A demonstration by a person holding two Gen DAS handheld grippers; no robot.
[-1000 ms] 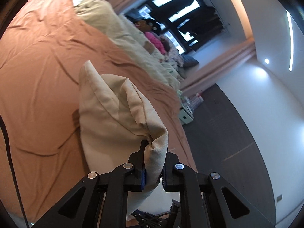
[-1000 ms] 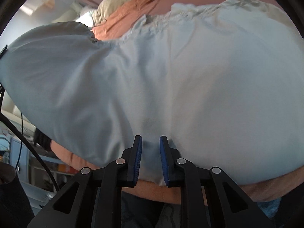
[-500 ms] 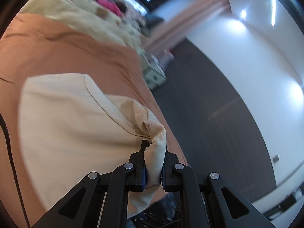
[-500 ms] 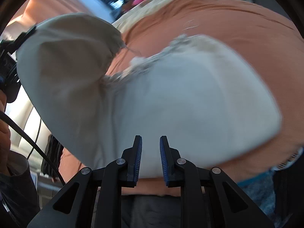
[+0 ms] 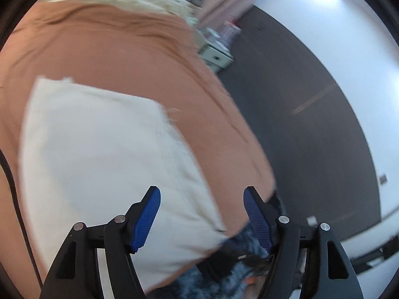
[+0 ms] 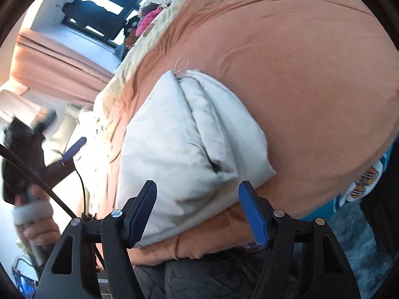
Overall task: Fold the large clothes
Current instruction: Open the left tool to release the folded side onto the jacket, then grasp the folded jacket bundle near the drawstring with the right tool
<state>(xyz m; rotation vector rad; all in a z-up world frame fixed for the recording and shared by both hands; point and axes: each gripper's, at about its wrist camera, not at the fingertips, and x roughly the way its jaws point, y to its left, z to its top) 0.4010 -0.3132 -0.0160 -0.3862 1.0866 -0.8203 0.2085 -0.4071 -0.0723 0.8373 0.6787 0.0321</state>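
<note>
Now both tongs stand wide open with nothing between their blue pads. Ahead of the left tongs (image 5: pixel 200 214) the cream garment (image 5: pixel 99 164) lies flat on the orange bedsheet (image 5: pixel 119 49), its near edge under the left pad. Seen past the right tongs (image 6: pixel 198 211), the cream garment (image 6: pixel 184 139) sits as a thick folded bundle on the orange bedsheet (image 6: pixel 286 69), near the bed's edge.
</note>
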